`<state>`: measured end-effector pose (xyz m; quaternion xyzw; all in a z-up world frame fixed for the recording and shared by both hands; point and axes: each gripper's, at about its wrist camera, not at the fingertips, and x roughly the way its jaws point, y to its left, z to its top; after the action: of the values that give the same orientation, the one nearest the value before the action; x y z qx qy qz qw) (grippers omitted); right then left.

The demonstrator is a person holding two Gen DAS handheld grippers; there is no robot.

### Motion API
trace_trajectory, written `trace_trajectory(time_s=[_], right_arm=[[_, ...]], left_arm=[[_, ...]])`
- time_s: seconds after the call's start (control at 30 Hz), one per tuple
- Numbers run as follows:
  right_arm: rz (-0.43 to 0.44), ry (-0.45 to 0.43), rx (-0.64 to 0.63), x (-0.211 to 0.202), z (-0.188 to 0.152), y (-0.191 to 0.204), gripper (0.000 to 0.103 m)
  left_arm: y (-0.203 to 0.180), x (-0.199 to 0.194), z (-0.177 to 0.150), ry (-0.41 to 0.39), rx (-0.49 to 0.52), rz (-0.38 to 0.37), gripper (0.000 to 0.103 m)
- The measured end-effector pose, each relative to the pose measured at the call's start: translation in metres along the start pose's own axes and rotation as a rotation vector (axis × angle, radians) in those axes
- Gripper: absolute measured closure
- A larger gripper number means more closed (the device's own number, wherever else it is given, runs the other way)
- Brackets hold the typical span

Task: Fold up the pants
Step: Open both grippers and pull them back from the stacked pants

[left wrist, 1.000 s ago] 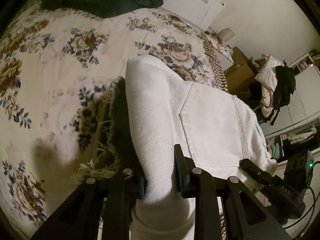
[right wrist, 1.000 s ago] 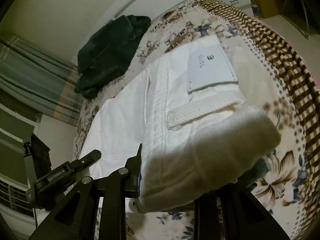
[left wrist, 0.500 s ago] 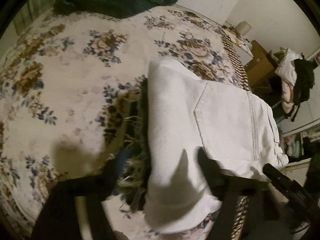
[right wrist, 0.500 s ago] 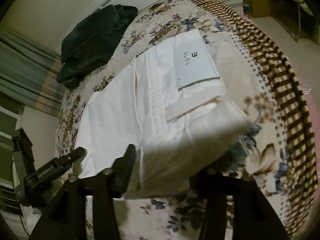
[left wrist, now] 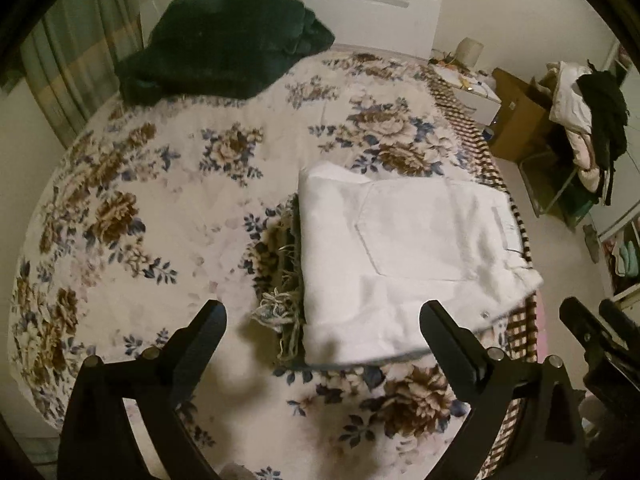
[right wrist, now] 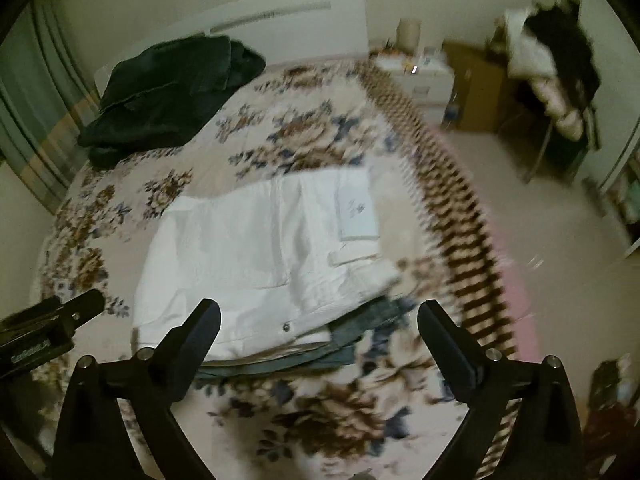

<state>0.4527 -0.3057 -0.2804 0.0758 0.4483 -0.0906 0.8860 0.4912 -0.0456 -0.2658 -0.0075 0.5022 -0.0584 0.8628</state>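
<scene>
The white pants (left wrist: 404, 256) lie folded into a thick rectangular bundle on the floral bedspread (left wrist: 168, 208), toward the bed's right edge where a brown-and-cream checked border (left wrist: 472, 128) runs along the side. They rest on top of a folded blue denim garment (right wrist: 344, 344), whose frayed, stringy hem (left wrist: 280, 312) sticks out at the bundle's left side in the left wrist view and whose layered edges show under the near side in the right wrist view.

The left gripper (left wrist: 322, 322) hangs above the near edge of the bundle, tilted steeply downward; its jaws are opening, spread wide, with nothing pinched, though the pants lie below the gap. The right gripper (right wrist: 318, 320) is posed likewise over the near edge, angled down, its jaws opening wide and pressing on nothing. Each gripper's black fingers (left wrist: 200, 336) are angular, tapering to blunt tips, with metal bolts at the joints.

The pants are a heavy twill-like white cloth with a stitched back pocket (left wrist: 416, 232) facing up, a pale rectangular label (right wrist: 358, 216) at the waistband, and a small metal stud (right wrist: 285, 326) near the closest corner. The bedspread looks soft, printed with brown and blue flowers on cream. A dark green, plush-looking garment (left wrist: 224, 48) is heaped at the far left by the white headboard (left wrist: 360, 8).
</scene>
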Motion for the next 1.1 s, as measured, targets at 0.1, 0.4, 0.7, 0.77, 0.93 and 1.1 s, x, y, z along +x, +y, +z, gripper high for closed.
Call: trace_trajectory(time_s=[0.1,0.4,0.7,0.77,0.93,1.1], right_arm=[[-0.009,-0.031,-0.001,-0.036,-0.001,0.0,0.002],[0.011,-0.147,-0.013,-0.179,-0.02,-0.017,0.002],[0.021,-0.297,-0.081,-0.349,-0.067,-0.032,0.002],[0.013,-0.319,-0.101,-0.384,-0.082,-0.035,0.002],[0.015,-0.377,-0.123,-0.462,-0.117,-0.048,0.0],[0.015,-0.403,-0.115,-0.515,-0.139,-0.058,0.0]], left_arm=[[-0.006,-0.031,-0.007,-0.03,0.001,0.013,0.004],[-0.024,-0.158,-0.041,-0.169,-0.018,0.054,0.004],[-0.046,-0.291,-0.107,-0.293,-0.026,0.09,0.004],[-0.053,-0.319,-0.124,-0.326,-0.029,0.099,0.004],[-0.062,-0.368,-0.157,-0.397,-0.033,0.133,0.004],[-0.064,-0.393,-0.179,-0.404,-0.03,0.112,0.004]])
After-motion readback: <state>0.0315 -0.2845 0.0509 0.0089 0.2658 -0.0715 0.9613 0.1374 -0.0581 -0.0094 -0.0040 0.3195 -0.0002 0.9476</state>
